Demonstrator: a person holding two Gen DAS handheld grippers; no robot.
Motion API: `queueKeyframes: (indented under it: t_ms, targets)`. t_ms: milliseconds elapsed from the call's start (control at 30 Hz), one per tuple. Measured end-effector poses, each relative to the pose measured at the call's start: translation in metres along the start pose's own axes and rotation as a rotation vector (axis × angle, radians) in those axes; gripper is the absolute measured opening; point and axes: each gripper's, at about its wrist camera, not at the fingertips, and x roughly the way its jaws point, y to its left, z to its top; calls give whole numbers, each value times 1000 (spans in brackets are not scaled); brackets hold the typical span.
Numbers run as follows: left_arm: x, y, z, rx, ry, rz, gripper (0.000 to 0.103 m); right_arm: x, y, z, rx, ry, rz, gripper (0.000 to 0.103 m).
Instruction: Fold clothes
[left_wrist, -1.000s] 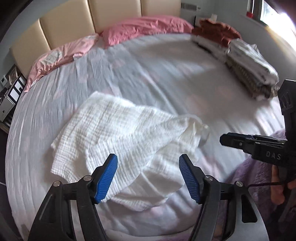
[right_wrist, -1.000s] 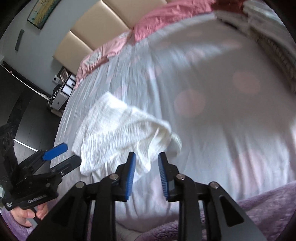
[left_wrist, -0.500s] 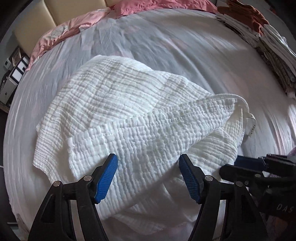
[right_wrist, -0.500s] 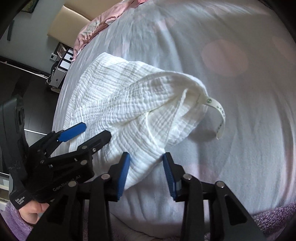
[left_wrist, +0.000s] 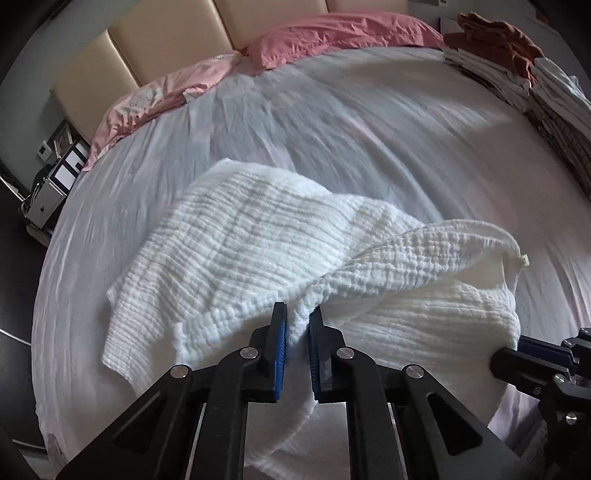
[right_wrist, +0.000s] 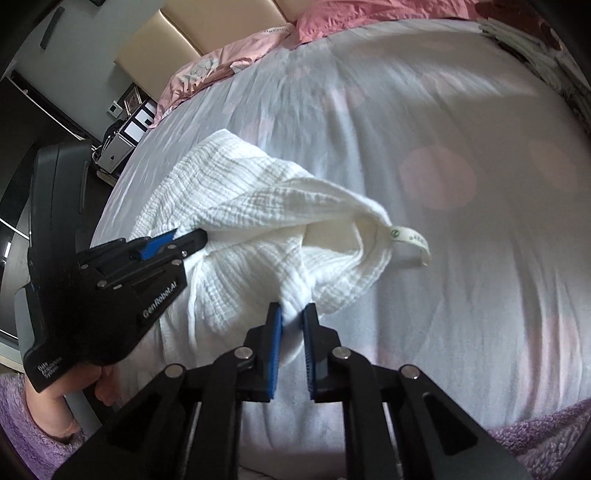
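Left claw (left_wrist: 296, 325) pressed together on a bunched edge of the white muslin cloth (left_wrist: 258, 236), blue pads biting the fabric near its front hem. Right claw (right_wrist: 292, 325) likewise pinching a gathered fold of the same cloth (right_wrist: 258, 221), fabric squeezed between its pads. In the right wrist view the left claw (right_wrist: 186, 240) shows from the side, tips buried in the cloth's left part; a hand (right_wrist: 99, 384) with a purple fleece sleeve (right_wrist: 33, 435) grips its handle.

Cloth sits on the bed (left_wrist: 332, 122), on the half nearest the foot edge, roughly mid-width. Far portion lies flat on the pale sheet; near portion is lifted and draped between the two claws, one flap folded over. A care label (right_wrist: 410, 240) hangs off the cloth's right corner, resting on the sheet.

Head of bed: pink pillows (left_wrist: 340, 33) against a beige padded headboard (left_wrist: 166, 40). Right edge of bed: stack of folded clothes (left_wrist: 517, 74), rust-coloured piece on top, well apart from the cloth. Sheet looks motion-blurred in both views.
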Motion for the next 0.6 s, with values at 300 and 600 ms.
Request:
queueKeyframes:
  t_ms: [300,600]
  targets:
    - [-99,51,52,-97,-227,33,6,-74,5,21,-38,-200,-90,3]
    - [-178,118,72,-240,-361,71,6,-155,2,57,-73,-358,-170,0]
